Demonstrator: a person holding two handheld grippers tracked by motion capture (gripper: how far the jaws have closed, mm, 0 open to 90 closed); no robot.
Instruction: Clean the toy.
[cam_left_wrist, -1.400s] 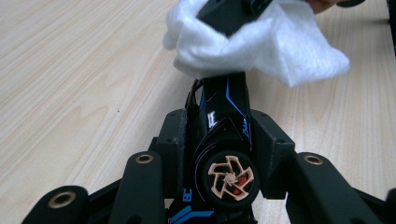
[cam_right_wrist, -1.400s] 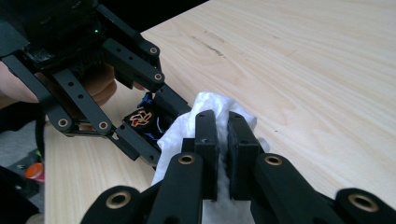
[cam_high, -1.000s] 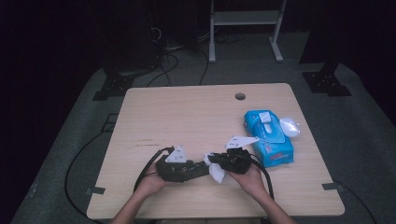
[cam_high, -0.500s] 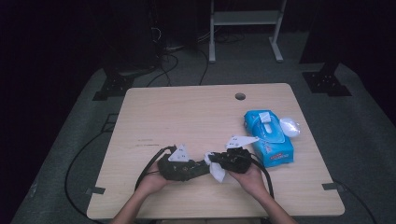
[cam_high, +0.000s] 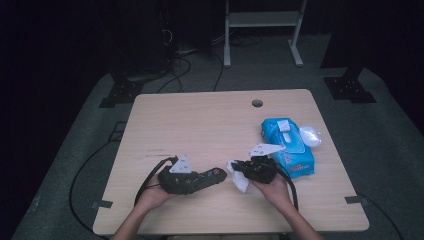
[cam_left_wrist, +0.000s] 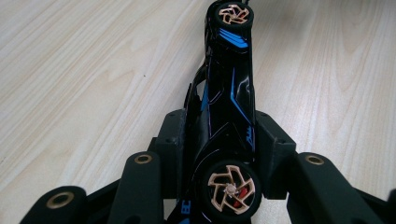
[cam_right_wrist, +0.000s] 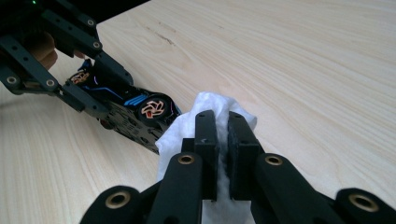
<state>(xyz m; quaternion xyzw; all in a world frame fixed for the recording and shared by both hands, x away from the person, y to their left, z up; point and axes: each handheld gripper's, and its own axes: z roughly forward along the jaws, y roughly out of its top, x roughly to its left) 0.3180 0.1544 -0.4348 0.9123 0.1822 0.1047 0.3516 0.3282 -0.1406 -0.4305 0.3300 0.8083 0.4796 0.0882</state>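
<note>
A glossy black toy racing car with blue stripes and copper-spoked wheels (cam_left_wrist: 229, 116) is gripped across its body by the left gripper (cam_high: 212, 176), whose fingers (cam_left_wrist: 173, 140) are closed against the car's two flanks. The car's long axis is aimed away from that hand, nose toward the right gripper (cam_high: 239, 170), above the pale wood-grain surface (cam_high: 210, 125). A crumpled white wet wipe (cam_right_wrist: 205, 116) is pinched by the right gripper, its fingers (cam_right_wrist: 205, 135) drawn almost together on the tissue. The wipe is seen just beside the car's front wheel, seemingly touching the nose, so the wiping hand is judged nearest to the front of the car and the next stroke is expected to run along its length. A blue soft pack of wet wipes (cam_high: 287, 147) lies at the right edge, flap raised with a white sheet showing; its fill cannot be told.
</note>
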